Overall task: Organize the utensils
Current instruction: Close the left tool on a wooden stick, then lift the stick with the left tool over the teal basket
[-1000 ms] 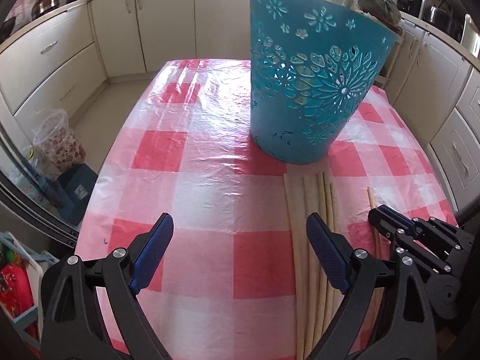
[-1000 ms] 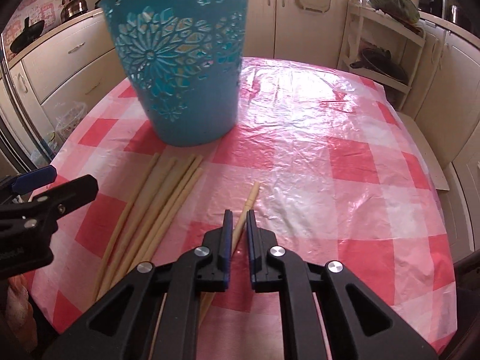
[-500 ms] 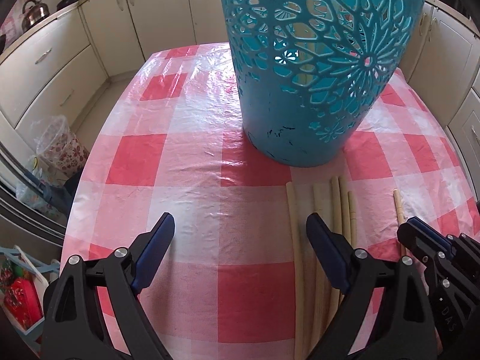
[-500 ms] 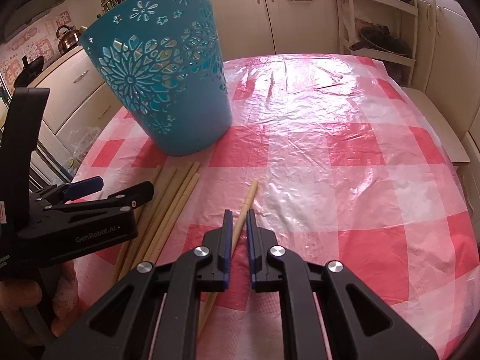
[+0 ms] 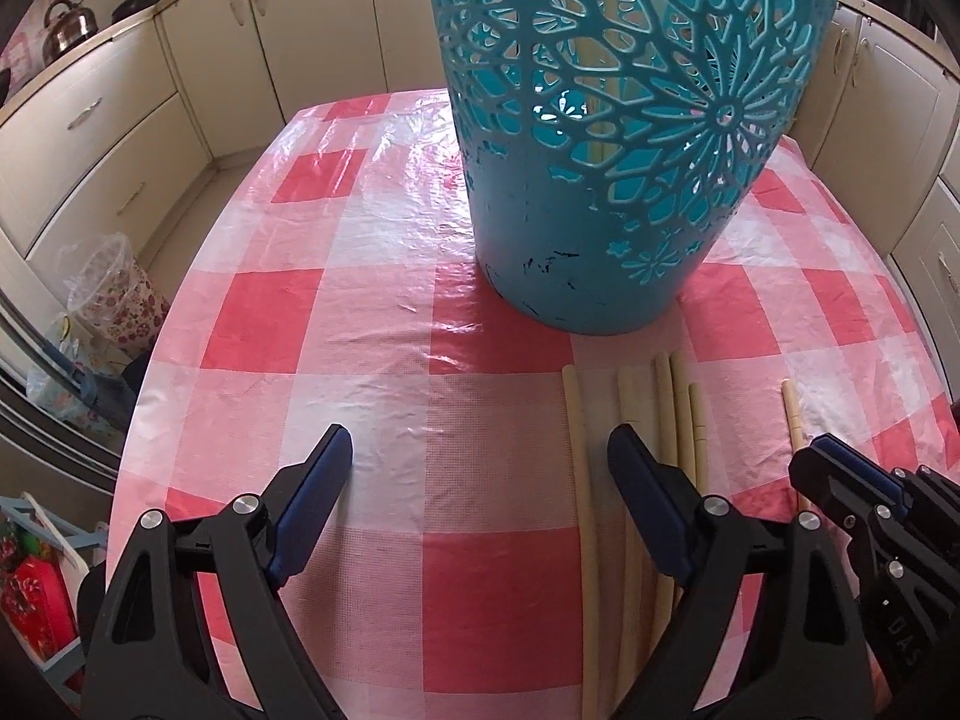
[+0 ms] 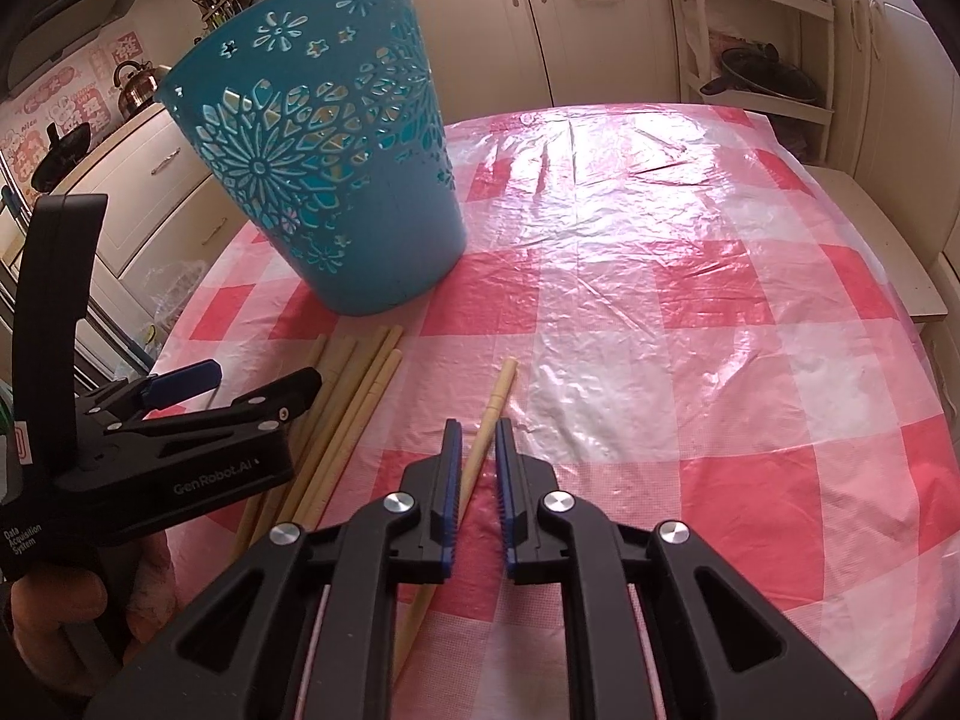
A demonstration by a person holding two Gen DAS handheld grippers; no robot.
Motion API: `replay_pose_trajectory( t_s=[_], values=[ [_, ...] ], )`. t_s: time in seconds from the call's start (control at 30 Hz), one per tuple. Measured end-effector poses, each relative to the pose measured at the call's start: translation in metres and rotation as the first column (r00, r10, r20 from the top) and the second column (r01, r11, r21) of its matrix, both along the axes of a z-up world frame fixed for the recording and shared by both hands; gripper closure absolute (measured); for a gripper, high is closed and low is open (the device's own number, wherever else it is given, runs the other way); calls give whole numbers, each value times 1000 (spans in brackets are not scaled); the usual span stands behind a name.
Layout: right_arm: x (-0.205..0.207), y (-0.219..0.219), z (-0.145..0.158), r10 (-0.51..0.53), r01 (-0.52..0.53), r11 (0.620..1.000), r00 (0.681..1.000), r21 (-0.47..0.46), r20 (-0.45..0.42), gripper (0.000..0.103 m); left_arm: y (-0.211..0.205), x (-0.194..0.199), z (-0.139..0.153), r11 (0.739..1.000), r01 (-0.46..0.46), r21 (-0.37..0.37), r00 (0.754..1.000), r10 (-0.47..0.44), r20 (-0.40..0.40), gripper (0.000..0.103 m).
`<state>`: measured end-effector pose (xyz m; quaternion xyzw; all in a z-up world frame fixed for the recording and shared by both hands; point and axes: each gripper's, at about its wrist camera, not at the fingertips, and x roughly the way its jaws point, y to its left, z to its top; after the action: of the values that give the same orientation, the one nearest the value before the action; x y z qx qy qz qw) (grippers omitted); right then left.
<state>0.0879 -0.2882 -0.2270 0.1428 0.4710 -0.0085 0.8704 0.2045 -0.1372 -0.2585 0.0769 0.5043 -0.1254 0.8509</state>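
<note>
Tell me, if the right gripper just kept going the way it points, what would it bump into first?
Most likely the single chopstick lying apart from the bundle: the right gripper points down at it, jaws opening with the stick showing between them. Right under that lies the checked tablecloth. Exact depth is hard to judge.

"GenRobot.AI" + "Data Acquisition System" on left gripper body; wall-sticker characters unreadable.
</note>
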Motion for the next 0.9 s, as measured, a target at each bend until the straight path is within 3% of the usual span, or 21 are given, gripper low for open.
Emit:
replay_pose_trajectory(
  t_s=[0.1,0.3,0.37,0.47,0.57,0.9],
  values=[
    [0,3,1,10,-10,1000,1000,-9,1,85,-2,-2,0,1000,16,-6,1000,-16,12,30],
    [0,3,1,11,-11,1000,1000,-2,3,84,-8,-7,4,999,44,-18,999,-43,33,56],
    [0,3,1,10,-10,1000,1000,3,4,83,-8,-7,6,998,50,-26,998,-49,34,75],
    [0,2,1,12,-12,1000,1000,10,6,82,-5,-3,7,997,52,-53,999,-51,19,92],
    [1,2,1,15,-15,1000,1000,12,7,80,0,0,7,996,45,-80,999,-45,2,98],
    [1,4,1,20,-20,1000,1000,3,7,78,10,-10,19,994,34,-108,999,-34,10,98]
  ],
)
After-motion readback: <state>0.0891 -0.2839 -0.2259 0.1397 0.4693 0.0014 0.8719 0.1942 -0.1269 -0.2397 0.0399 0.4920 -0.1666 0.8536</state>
